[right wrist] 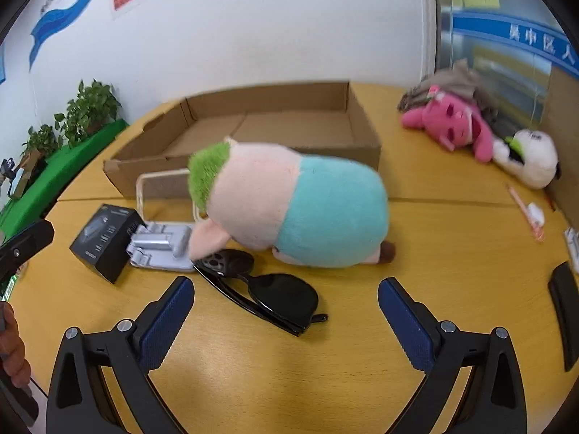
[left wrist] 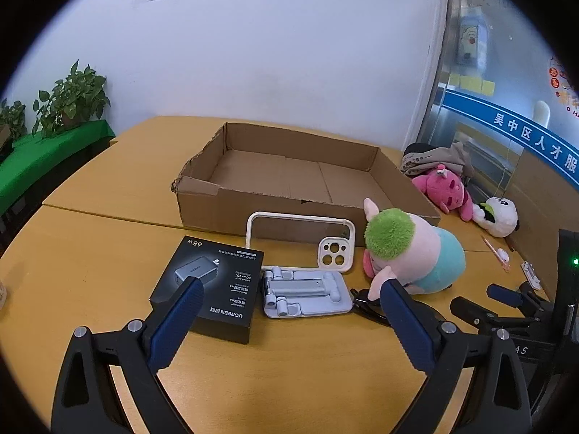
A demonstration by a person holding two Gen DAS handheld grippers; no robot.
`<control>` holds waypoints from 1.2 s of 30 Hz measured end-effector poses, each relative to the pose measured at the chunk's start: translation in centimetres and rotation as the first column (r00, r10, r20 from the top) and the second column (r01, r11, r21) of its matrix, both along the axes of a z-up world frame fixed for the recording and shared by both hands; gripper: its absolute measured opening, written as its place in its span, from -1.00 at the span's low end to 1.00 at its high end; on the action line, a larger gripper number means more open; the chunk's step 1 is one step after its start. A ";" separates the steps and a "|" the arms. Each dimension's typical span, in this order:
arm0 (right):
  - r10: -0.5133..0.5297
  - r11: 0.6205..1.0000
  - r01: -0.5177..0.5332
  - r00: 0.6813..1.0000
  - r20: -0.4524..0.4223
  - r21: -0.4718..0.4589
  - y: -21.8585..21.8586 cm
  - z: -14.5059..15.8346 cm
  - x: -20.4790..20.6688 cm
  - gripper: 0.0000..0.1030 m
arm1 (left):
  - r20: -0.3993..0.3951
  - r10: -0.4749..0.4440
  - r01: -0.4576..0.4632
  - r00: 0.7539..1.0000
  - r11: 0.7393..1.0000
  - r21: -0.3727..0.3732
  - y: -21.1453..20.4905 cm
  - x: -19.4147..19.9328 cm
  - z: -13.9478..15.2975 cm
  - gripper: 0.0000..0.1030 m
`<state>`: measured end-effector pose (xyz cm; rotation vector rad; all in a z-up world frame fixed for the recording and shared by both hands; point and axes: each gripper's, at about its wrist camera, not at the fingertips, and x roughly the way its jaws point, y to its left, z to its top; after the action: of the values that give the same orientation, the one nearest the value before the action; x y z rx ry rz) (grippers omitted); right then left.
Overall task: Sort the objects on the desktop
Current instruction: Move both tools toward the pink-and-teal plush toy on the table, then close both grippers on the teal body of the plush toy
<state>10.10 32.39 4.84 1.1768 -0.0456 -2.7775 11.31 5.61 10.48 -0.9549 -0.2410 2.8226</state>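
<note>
An open cardboard box [left wrist: 202, 190] [right wrist: 365, 144] stands at the back of the yellow table [left wrist: 90, 253]. In front of it lie a black charger box [left wrist: 213, 285] [right wrist: 103, 238], a grey folding phone stand [left wrist: 307, 289] [right wrist: 159, 242], a cream phone case [left wrist: 300, 235] [right wrist: 143, 188], a pig plush with green hair [left wrist: 412, 253] [right wrist: 289, 206] and black sunglasses [right wrist: 267, 289] [left wrist: 365, 305]. My left gripper [left wrist: 289, 296] is open and empty, just short of the charger box and stand. My right gripper [right wrist: 286, 289] is open and empty, with the sunglasses between its fingers.
A pink plush [left wrist: 445, 190] [right wrist: 456, 126], a white panda plush [left wrist: 501, 215] [right wrist: 532, 157] and a cloth bundle [left wrist: 434, 157] lie at the right rear. A pen [right wrist: 524, 213] and small items lie at the right. Potted plants [left wrist: 72, 97] stand on a green bench at the left.
</note>
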 end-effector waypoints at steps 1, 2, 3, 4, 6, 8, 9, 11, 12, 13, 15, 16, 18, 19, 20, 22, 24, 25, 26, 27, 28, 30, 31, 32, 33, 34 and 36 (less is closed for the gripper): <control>0.005 1.000 -0.005 0.999 0.032 0.010 0.0 -0.4 -0.6 1.00 | 0.015 0.001 -0.002 1.000 1.000 0.008 0.1 -0.5 -0.2 0.91; 0.014 1.000 -0.016 0.999 0.052 0.023 -0.1 -0.8 -1.0 1.00 | 0.034 0.007 -0.008 0.999 1.000 0.012 0.3 -1.1 -0.4 0.91; 0.021 0.999 -0.023 0.998 0.060 0.036 -0.1 -1.0 -1.2 1.00 | 0.050 0.015 -0.015 0.999 1.000 0.007 0.6 -1.6 -0.7 0.91; 0.026 0.998 -0.030 0.998 0.065 0.056 -0.2 -1.1 -1.3 1.00 | 0.063 0.024 -0.024 0.998 1.000 -0.004 1.0 -2.0 -0.9 0.91; 0.054 0.995 -0.059 0.997 0.060 0.075 -0.2 -1.2 -1.0 1.00 | 0.094 0.043 -0.040 0.995 0.999 -0.036 2.0 -2.8 -1.3 0.91; 0.117 0.992 -0.117 0.993 0.002 0.050 0.3 -0.8 -0.1 1.00 | 0.132 0.034 -0.028 0.991 0.999 -0.046 3.0 -3.5 -1.6 0.91; 0.146 0.989 -0.146 0.988 -0.050 0.014 0.9 -0.3 0.5 1.00 | 0.140 0.015 -0.009 0.990 0.999 -0.042 3.4 -3.6 -1.6 0.91; 0.191 0.967 -0.218 0.963 -0.189 -0.134 3.1 0.7 1.7 1.00 | 0.144 -0.011 0.021 0.990 0.998 -0.065 4.5 -3.8 -1.4 0.91; 0.187 0.952 -0.236 0.952 -0.242 -0.195 4.4 0.9 2.0 1.00 | 0.144 -0.012 0.026 0.990 0.995 -0.098 5.3 -3.9 -1.2 0.91; 0.176 0.952 -0.229 0.952 -0.250 -0.202 4.9 1.0 1.9 1.00 | 0.141 -0.012 0.031 0.990 0.991 -0.133 5.9 -4.1 -0.9 0.91; 0.167 0.971 -0.199 0.961 -0.220 -0.130 5.8 0.9 1.5 1.00 | 0.130 -0.027 0.051 0.991 0.982 -0.180 7.2 -4.4 -0.3 0.91; 0.182 0.976 -0.203 0.960 -0.214 -0.077 6.3 0.9 1.5 1.00 | 0.126 -0.042 0.065 0.991 0.981 -0.184 7.6 -4.6 -0.1 0.91; 0.194 0.978 -0.205 0.954 -0.227 -0.027 7.2 1.3 1.5 1.00 | 0.126 -0.089 0.108 0.988 0.982 -0.152 8.2 -5.1 0.6 0.91; 0.184 0.981 -0.193 0.956 -0.228 -0.017 8.0 1.6 1.1 1.00 | 0.123 -0.124 0.138 0.985 0.983 -0.120 8.4 -5.5 0.9 0.91; 0.169 0.983 -0.179 0.962 -0.216 -0.032 8.6 1.8 0.4 1.00 | 0.123 -0.158 0.169 0.980 0.982 -0.086 8.7 -6.0 1.2 0.91; 0.156 0.976 -0.180 0.972 -0.178 -0.127 9.6 1.8 -1.6 1.00 | 0.138 -0.203 0.211 0.969 0.977 -0.041 9.1 -7.3 1.4 0.91; 0.167 0.957 -0.196 0.975 -0.148 -0.213 9.8 1.4 -3.3 0.99 | 0.156 -0.268 0.269 0.951 0.963 0.014 9.5 -9.0 1.1 0.91; 0.181 0.951 -0.206 0.976 -0.124 -0.233 9.4 0.9 -4.5 0.98 | 0.171 -0.298 0.296 0.939 0.954 0.040 9.7 -9.9 0.8 0.91; 0.192 0.950 -0.213 0.975 -0.110 -0.229 9.0 0.6 -5.2 0.94 | 0.197 -0.325 0.317 0.925 0.946 0.071 9.9 -10.9 0.2 0.91; 0.204 0.950 -0.220 0.974 -0.095 -0.219 8.5 0.1 -5.9 0.88 | 0.221 -0.347 0.334 0.911 0.938 0.096 10.1 -11.7 -0.4 0.91; 0.215 0.952 -0.226 0.974 -0.075 -0.206 7.8 -0.6 -6.8 0.85 | 0.243 -0.365 0.347 0.899 0.931 0.115 10.2 -12.5 -1.1 0.91; 0.204 0.961 -0.209 0.978 -0.048 -0.183 7.0 -1.6 -7.9 0.82 | 0.281 -0.392 0.365 0.876 0.920 0.144 10.5 -13.9 -2.5 0.83; 0.194 0.966 -0.198 0.980 -0.042 -0.167 6.8 -1.8 -8.1 0.83 | 0.296 -0.407 0.375 0.864 0.913 0.161 10.5 -14.3 -3.2 0.58; 0.193 0.966 -0.197 0.980 -0.040 -0.165 6.7 -1.9 -8.3 0.82 | 0.316 -0.425 0.382 0.849 0.904 0.189 10.5 -14.8 -3.9 0.44; 0.192 0.967 -0.195 0.981 -0.036 -0.162 6.6 -2.0 -8.4 0.82 | 0.317 -0.435 0.379 0.843 0.898 0.223 10.3 -14.9 -4.3 0.41; 0.190 0.971 -0.193 0.981 -0.030 -0.143 6.5 -2.1 -8.5 0.81 | 0.307 -0.439 0.373 0.844 0.893 0.251 10.0 -14.8 -4.5 0.36; 0.196 0.976 -0.196 0.981 -0.014 -0.100 6.0 -2.3 -8.4 0.77 | 0.295 -0.449 0.385 0.843 0.888 0.251 9.9 -14.5 -4.6 0.22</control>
<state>1.67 38.37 2.53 1.0880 -0.0650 -2.5745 -3.20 15.50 5.85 -1.2781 -0.2844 2.1843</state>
